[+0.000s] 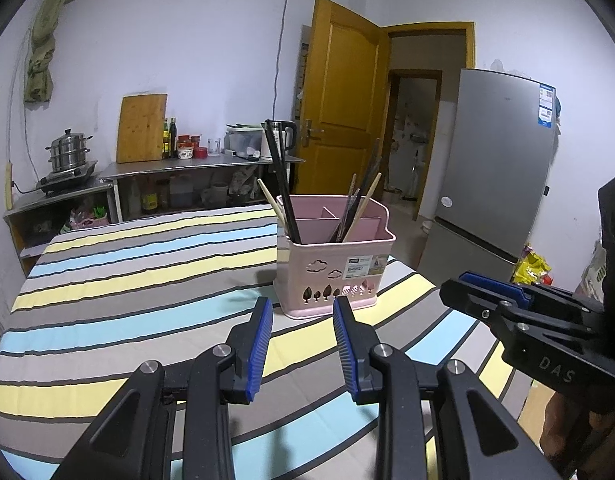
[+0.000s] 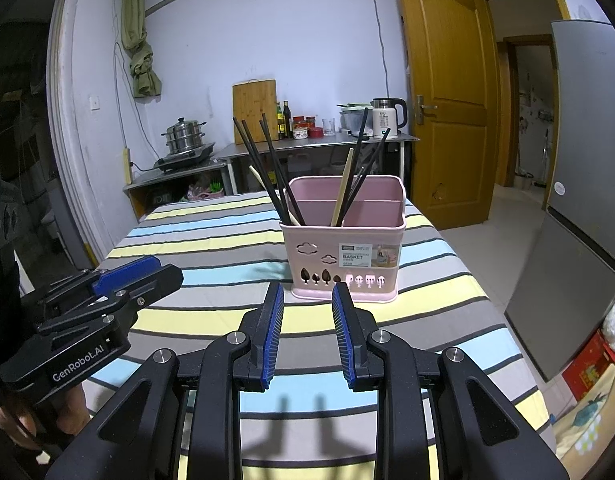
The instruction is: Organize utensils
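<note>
Basket (image 2: 343,240), pink moulded plastic, rectangular with rounded corners, cut-out clouds and trees on its front wall, a paper label to the right of them; stands upright on the striped worktop (image 2: 211,240), at twelve o'clock from both my tongs and well clear of them. Inner walls divide it into compartments.

Chopsticks, dark (image 2: 267,168): several thin straight rods leaning toward ten o'clock out of the left compartment; more dark ones (image 2: 363,168) lean toward one o'clock from the middle. I judge them stiff, light and slick, likely to roll or slide in a loose pinch.

Chopsticks, pale (image 2: 341,192): one wood-coloured stick stands among the dark ones in the middle, another (image 2: 263,184) at the left. Probably grippier than the dark rods.

Hold advised: pinch each stick on its free upper shaft, above the rim, and lift straight along its length. The basket looks light and may tip or drag.

Left tongs (image 1: 302,320): blue ribbed pads spread, nothing between them. Right tongs (image 2: 307,308): likewise spread and empty, hovering above the cloth.
</note>
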Motion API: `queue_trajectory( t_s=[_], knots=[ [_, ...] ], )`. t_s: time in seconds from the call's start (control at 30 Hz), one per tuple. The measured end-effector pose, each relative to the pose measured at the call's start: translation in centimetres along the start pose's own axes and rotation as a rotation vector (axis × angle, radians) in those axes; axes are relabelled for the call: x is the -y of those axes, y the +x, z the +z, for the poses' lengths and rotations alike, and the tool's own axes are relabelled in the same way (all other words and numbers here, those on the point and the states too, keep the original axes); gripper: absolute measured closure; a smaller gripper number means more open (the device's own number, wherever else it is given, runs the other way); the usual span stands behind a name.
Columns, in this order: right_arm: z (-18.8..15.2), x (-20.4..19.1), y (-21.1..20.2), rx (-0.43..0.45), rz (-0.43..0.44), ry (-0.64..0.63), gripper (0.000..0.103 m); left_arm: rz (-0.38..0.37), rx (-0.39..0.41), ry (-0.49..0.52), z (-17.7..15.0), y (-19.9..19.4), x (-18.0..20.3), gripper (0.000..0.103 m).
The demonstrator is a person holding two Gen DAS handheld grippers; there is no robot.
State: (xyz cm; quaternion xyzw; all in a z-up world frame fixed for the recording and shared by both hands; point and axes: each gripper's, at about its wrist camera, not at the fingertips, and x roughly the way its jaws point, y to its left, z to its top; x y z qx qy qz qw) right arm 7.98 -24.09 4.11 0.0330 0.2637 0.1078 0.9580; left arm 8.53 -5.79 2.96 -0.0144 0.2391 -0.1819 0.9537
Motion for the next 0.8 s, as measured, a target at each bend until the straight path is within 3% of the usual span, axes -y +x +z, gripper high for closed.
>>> queue_trajectory(
  t_s=[0.8],
  knots=[
    [-0.24, 0.19, -0.03, -0.007, -0.008, 0.001, 0.077, -0.005, -0.008, 0.018, -0.55, 0.55, 0.67, 0.072]
  ],
)
